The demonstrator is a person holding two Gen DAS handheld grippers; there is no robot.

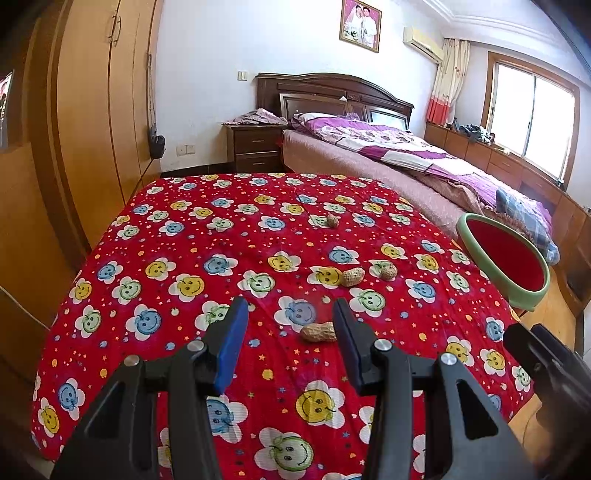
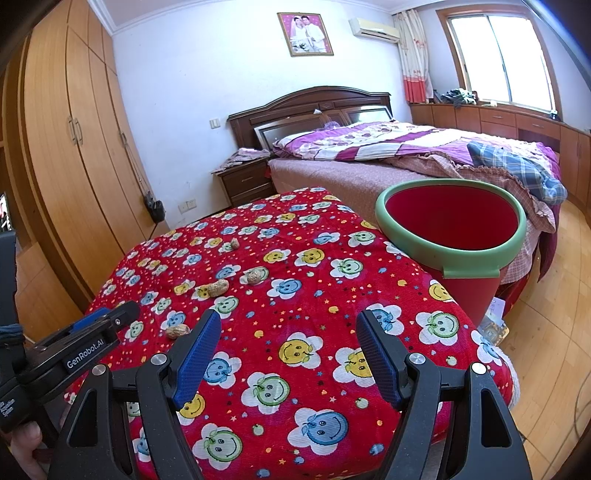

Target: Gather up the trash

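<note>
— Four tan peanut shells lie on the table covered with a red cloth printed with smiling flower faces (image 1: 155, 236). Where exactly?

— The nearest peanut shell (image 1: 318, 332) sits just in front of the left gripper (image 1: 291, 314), close beside the inner face of its right-hand finger; I cannot tell if they touch. Two more lie further out, almost side by side: an oblong shell (image 1: 352, 277) and a rounder shell (image 1: 388, 272). The far shell (image 1: 332, 220) rests alone toward the back of the cloth.

— And the left gripper's jaws?

— Spread wide, blue pads facing each other, nothing between them. It hovers low over the cloth.

— The right gripper (image 2: 288, 325)?

— Also spread wide and holding nothing. Only the printed cloth shows between its fingers. In its view the left gripper reaches in from the left edge, with the nearest shell at its tip.

— Where is the bin?

— A red bucket with a pale green rim (image 2: 451, 258) stands on the wooden floor just beside the table's right edge, between the table and a bed with a purple patterned quilt (image 2: 388, 142). What shows of its inside is plain red.

— Anything else around?

— A tall wooden wardrobe (image 2: 66, 147) on the left, a dark wooden nightstand (image 2: 243, 182) by the bed, and a framed portrait (image 2: 305, 34) on the white wall.
</note>
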